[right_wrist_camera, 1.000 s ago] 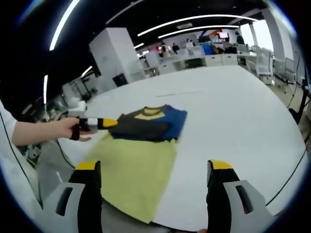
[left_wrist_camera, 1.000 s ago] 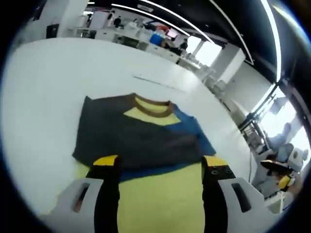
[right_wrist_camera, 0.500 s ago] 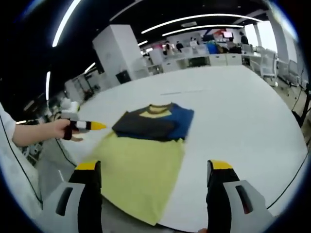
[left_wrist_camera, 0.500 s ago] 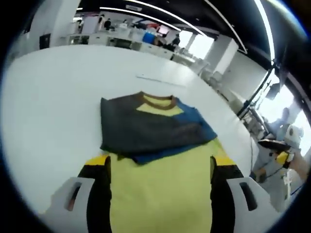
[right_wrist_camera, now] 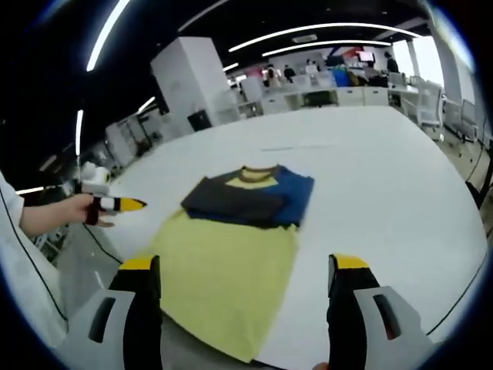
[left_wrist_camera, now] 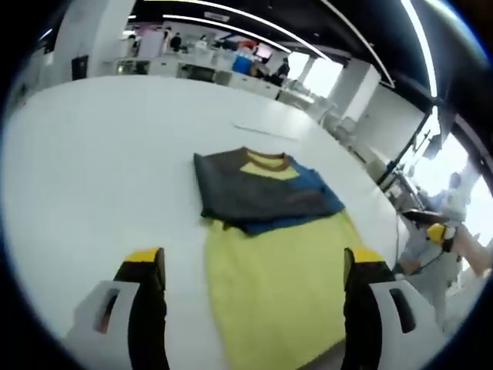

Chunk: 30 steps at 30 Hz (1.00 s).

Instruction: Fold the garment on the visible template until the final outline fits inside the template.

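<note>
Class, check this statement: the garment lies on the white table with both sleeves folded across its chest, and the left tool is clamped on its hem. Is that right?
Not quite. The left tool is open and holds nothing, as the left gripper view shows. The garment does lie on the white table with both sleeves folded across its chest.

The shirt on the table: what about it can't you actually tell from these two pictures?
- Template: no outline shows around the shirt on the white table.
- Hem: in the right gripper view it reaches the table edge between the right gripper.
- Sleeves' layers: the folded dark and blue sleeves hide what lies beneath.

Both claws [left_wrist_camera: 256, 266] [right_wrist_camera: 239, 274] gape, empty.
</note>
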{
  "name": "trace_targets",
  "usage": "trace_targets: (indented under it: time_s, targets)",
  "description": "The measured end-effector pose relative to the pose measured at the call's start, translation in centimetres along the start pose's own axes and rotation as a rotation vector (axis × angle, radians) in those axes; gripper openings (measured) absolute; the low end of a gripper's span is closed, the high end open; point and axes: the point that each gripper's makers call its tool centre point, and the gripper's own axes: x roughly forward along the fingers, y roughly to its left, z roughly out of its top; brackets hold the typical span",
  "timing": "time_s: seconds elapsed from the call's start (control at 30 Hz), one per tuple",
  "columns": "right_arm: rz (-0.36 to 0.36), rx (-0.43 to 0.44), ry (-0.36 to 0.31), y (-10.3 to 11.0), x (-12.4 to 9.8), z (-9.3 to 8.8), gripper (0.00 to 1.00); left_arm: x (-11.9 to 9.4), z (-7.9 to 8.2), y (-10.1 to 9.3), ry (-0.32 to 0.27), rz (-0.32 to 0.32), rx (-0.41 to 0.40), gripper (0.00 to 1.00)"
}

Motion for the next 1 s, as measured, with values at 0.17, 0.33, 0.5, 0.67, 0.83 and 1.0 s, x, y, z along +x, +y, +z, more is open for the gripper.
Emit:
trace_targets:
  time_s: [0.17, 0.33, 0.5, 0.67, 0.83, 1.0]
  targets:
    - [0.005, -0.005, 0.007, 0.2, 0.1, -0.1, 0.89, -1.8, -0.2, 0.5, -0.012, 0.004, -0.006, 0.99]
    - [-0.002, 0.0, 0.009, 0.2, -0.2, -0.3, 0.89, -3.6, -0.7, 0.7, -0.02, -0.002, -0.008, 0.99]
    - [-0.016, 0.007, 0.01, -0.2, -0.8, -0.7, 0.89, -5.0, -1.5, 0.4, -0.011, -0.035, 0.004, 0.99]
    - [-0.039, 0.014, 0.023, -1.1, -1.7, -1.5, 0.89, -6.3, -2.5, 0.8, 0.005, -0.039, 0.009, 0.99]
    - [-0.059, 0.024, 0.03, -1.7, -2.6, -2.0, 0.89, -7.3, -3.5, 1.1, 0.007, -0.053, -0.019, 0.99]
    - [-0.053, 0.033, 0.014, -1.7, -3.0, -2.1, 0.9, -8.2, -4.5, 1.3, 0.014, -0.048, -0.03, 0.99]
